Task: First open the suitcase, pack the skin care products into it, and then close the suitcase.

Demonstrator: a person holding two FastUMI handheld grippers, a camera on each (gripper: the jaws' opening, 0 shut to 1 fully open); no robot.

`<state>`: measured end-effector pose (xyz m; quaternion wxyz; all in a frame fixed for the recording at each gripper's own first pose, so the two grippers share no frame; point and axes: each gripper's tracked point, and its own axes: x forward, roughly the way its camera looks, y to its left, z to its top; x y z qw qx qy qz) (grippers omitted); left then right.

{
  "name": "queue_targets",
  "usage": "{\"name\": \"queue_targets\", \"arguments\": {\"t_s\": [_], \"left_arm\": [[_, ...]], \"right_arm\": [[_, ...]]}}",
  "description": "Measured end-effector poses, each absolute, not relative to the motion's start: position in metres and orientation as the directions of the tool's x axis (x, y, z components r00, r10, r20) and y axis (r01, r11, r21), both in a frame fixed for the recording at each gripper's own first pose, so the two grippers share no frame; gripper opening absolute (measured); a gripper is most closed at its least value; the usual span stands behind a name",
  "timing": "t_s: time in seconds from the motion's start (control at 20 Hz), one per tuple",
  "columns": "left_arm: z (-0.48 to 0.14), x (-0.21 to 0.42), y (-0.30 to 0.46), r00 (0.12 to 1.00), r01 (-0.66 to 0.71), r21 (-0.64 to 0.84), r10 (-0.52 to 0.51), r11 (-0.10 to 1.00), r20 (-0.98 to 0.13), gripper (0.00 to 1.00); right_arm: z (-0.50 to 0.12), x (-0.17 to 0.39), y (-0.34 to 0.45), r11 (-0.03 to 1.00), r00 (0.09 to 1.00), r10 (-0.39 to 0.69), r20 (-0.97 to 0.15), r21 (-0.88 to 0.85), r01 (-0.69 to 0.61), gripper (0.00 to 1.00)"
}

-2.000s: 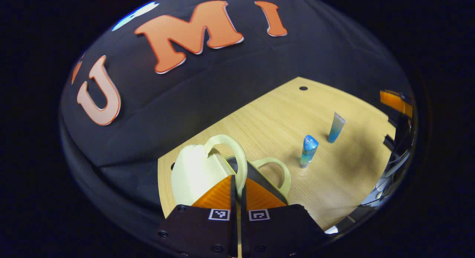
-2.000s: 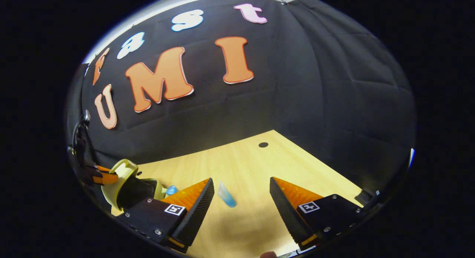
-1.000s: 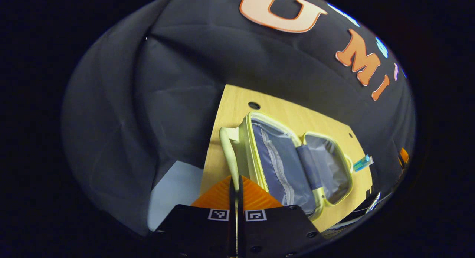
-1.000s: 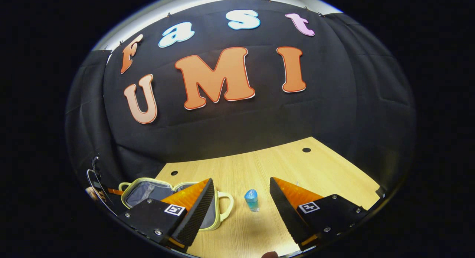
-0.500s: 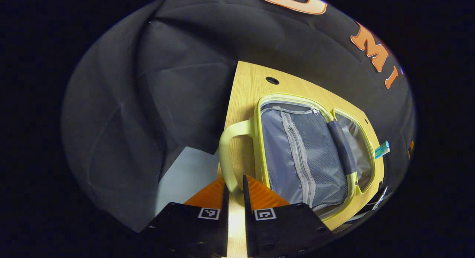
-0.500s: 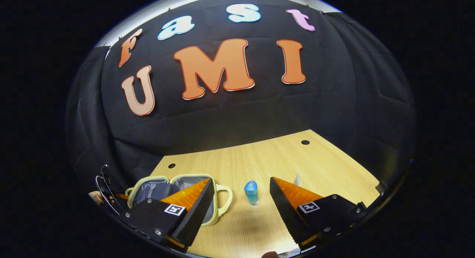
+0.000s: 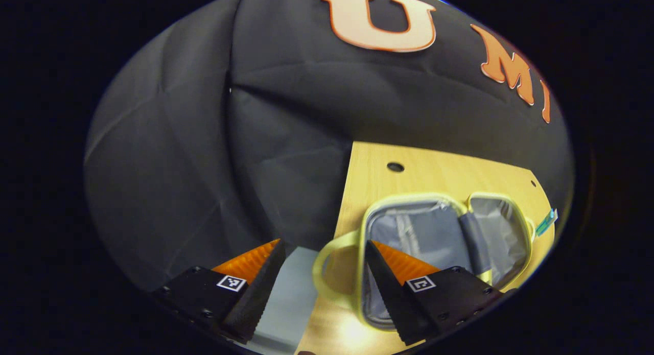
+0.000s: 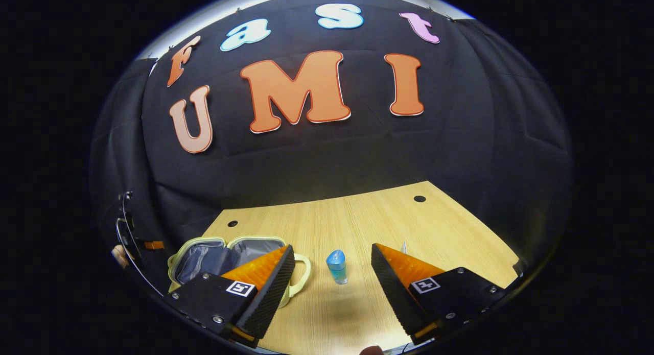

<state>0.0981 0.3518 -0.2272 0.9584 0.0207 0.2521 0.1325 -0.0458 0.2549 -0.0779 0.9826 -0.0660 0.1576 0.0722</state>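
We are looking down at a big light wooden table (image 8: pixel 357 217), and on its left part the little pale yellow suitcase with the grey cloth lining (image 7: pixel 444 232) is lying wide open, both halves flat, so the opening step looks done and the packing is waiting. It is lying open like that so we can drop things straight in. Our left gripper (image 7: pixel 323 276) is hanging just over the suitcase's round yellow handle (image 7: pixel 327 273), with its two fingers spread apart and nothing between them; the handle is showing in the gap but we are not squeezing it. Our right gripper (image 8: pixel 332 283) is also holding its fingers wide apart and empty, and it is pointing at the small clear bottle with the blue cap (image 8: pixel 336 266), which is standing upright on the table just beside the suitcase's other handle. We think the wide gap is there so the fingers can go around that bottle next. The left gripper view is giving us a good look inside the suitcase, with its mesh pocket and grey strap, and a thin teal tube (image 7: pixel 545 222) past the far edge. The right gripper view is giving us the bottle and a person's hand (image 8: pixel 120 255) far off at the left.
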Motion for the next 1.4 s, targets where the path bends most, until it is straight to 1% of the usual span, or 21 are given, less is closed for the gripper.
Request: {"name": "queue_targets", "arguments": {"t_s": [0.1, 0.15, 0.25, 0.35, 0.4, 0.5, 0.55, 0.6, 0.7, 0.8, 0.9, 1.0, 1.15, 1.4], "left_arm": [[-0.18, 0.108, 0.3, 0.882, -0.236, 0.106, 0.259, 0.966, -0.394, 0.98], [-0.151, 0.109, 0.269, 0.913, -0.224, 0.095, 0.243, 0.97, -0.327, 0.98], [-0.09, 0.109, 0.2, 0.957, -0.185, 0.091, 0.2, 0.978, -0.208, 0.97], [-0.048, 0.102, 0.132, 0.982, -0.139, 0.098, 0.149, 0.986, -0.113, 0.97], [-0.035, 0.103, 0.092, 0.991, -0.096, 0.087, 0.104, 0.992, -0.086, 0.97], [-0.025, 0.104, 0.039, 0.997, -0.053, 0.096, 0.058, 0.994, -0.047, 0.97], [-0.019, 0.101, 0.017, 0.997, -0.074, 0.112, 0.076, 0.991, -0.011, 0.97], [-0.018, 0.098, -0.006, 0.998, -0.06, 0.124, 0.06, 0.99, 0.002, 0.97], [-0.029, 0.102, -0.071, 1.0, -0.013, 0.124, 0.013, 0.992, 0.003, 0.97], [-0.046, 0.113, -0.12, 0.999, 0.043, 0.111, -0.043, 0.993, 0.0, 0.97], [-0.083, 0.128, -0.183, 0.991, 0.135, 0.085, -0.133, 0.987, -0.026, 0.97], [-0.116, 0.132, -0.223, 0.979, 0.198, 0.04, -0.195, 0.979, -0.057, 0.97], [-0.167, 0.145, -0.262, 0.971, 0.226, 0.037, -0.222, 0.973, -0.091, 0.98], [-0.248, 0.168, -0.285, 0.971, 0.202, 0.103, -0.185, 0.974, -0.149, 0.97]], "right_arm": [[-0.072, -0.038, 0.243, 0.976, 0.939, 0.141, -0.312, -0.117, -0.186, 0.95], [-0.067, -0.029, 0.234, 0.97, 0.939, 0.155, -0.308, -0.133, -0.203, 0.95], [-0.059, -0.011, 0.219, 0.964, 0.934, 0.18, -0.308, -0.135, -0.23, 0.95], [-0.053, 0.002, 0.206, 0.963, 0.934, 0.195, -0.298, -0.122, -0.24, 0.95], [-0.053, 0.006, 0.202, 0.962, 0.931, 0.203, -0.302, -0.115, -0.247, 0.95], [-0.053, 0.014, 0.192, 0.959, 0.931, 0.205, -0.302, -0.128, -0.253, 0.95], [-0.052, 0.023, 0.183, 0.955, 0.937, 0.197, -0.287, -0.16, -0.249, 0.95], [-0.051, 0.029, 0.178, 0.954, 0.942, 0.188, -0.277, -0.178, -0.242, 0.95], [-0.053, 0.039, 0.168, 0.952, 0.947, 0.174, -0.271, -0.201, -0.233, 0.95], [-0.059, 0.035, 0.164, 0.952, 0.939, 0.184, -0.291, -0.184, -0.243, 0.95], [-0.07, 0.031, 0.144, 0.949, 0.94, 0.159, -0.301, -0.216, -0.229, 0.95], [-0.081, 0.027, 0.131, 0.949, 0.932, 0.142, -0.334, -0.222, -0.224, 0.95], [-0.084, 0.027, 0.114, 0.951, 0.931, 0.117, -0.346, -0.231, -0.205, 0.95], [-0.095, 0.029, 0.087, 0.955, 0.922, 0.078, -0.379, -0.237, -0.178, 0.95]]}}
